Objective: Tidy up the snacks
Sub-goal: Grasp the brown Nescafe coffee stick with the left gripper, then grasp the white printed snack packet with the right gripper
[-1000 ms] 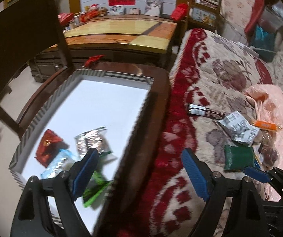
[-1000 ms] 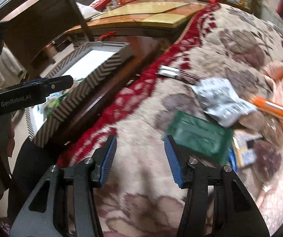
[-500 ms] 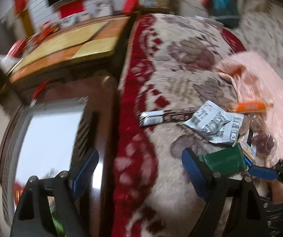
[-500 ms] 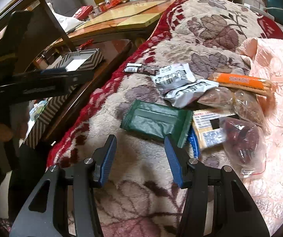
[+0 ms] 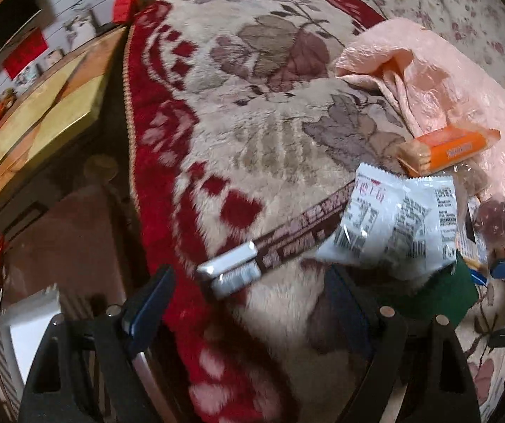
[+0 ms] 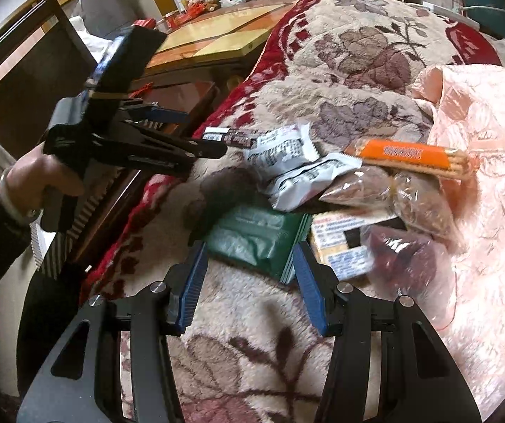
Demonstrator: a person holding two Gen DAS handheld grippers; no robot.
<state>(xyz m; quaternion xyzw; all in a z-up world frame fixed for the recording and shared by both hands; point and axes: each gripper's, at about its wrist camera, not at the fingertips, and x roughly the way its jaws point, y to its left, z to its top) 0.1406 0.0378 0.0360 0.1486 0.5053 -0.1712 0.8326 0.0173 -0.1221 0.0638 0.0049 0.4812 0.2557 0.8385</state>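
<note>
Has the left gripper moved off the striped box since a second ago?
Yes. The left gripper has swung from over the striped box, now at the left wrist view's lower left edge, across to the blanket, jaws open near the long brown snack bar.

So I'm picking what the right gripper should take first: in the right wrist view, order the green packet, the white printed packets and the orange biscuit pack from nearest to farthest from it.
1. Green packet: just ahead of the right gripper, lying between the lines of its open fingers.
2. White printed packets: beyond the green one, mid-pile.
3. Orange biscuit pack: farthest, up right by the pink cloth.
</note>
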